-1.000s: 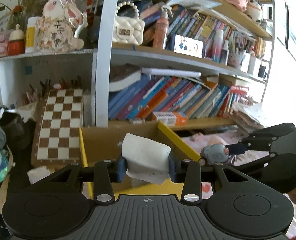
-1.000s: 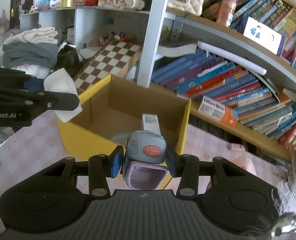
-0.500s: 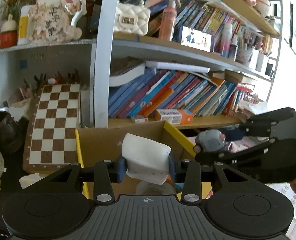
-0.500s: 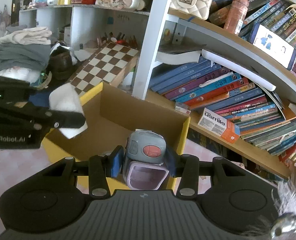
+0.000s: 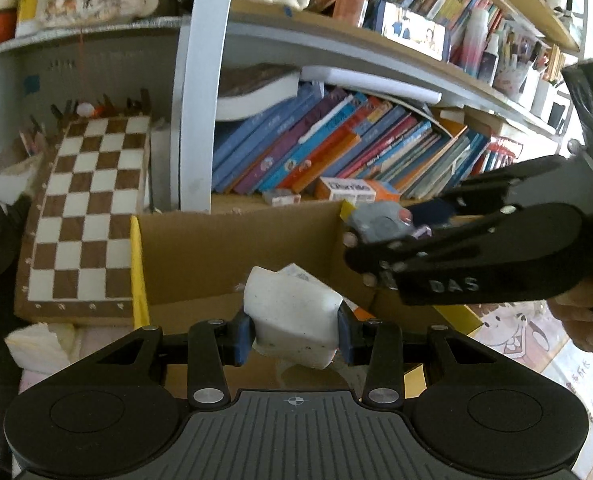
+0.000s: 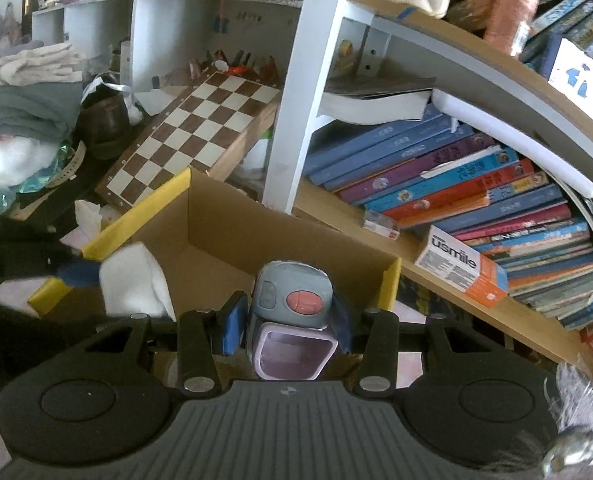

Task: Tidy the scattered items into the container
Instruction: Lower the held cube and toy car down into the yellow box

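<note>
An open cardboard box [image 5: 200,248] [image 6: 232,232] with yellow rims stands in front of the bookshelf. My left gripper [image 5: 294,330] is shut on a white speckled block [image 5: 292,316], held over the box's near side; the same white block [image 6: 134,286] shows at the left of the right wrist view. My right gripper [image 6: 286,326] is shut on a grey and lilac gadget [image 6: 292,312] with a pink button, above the box's opening. That gadget [image 5: 380,224] also shows at the box's right rim in the left wrist view. A white boxed item [image 5: 296,270] lies inside, partly hidden.
A chessboard [image 5: 84,216] [image 6: 192,128] leans behind the box on its left. Rows of books [image 6: 456,184] and a small orange and white carton [image 6: 462,270] fill the shelf behind. Folded clothes [image 6: 24,92] sit far left. A crumpled tissue [image 5: 40,344] lies beside the box.
Both grippers have moved forward and closer to the box, each still holding its item. The right gripper now hangs over the box's right rim in the left wrist view.
</note>
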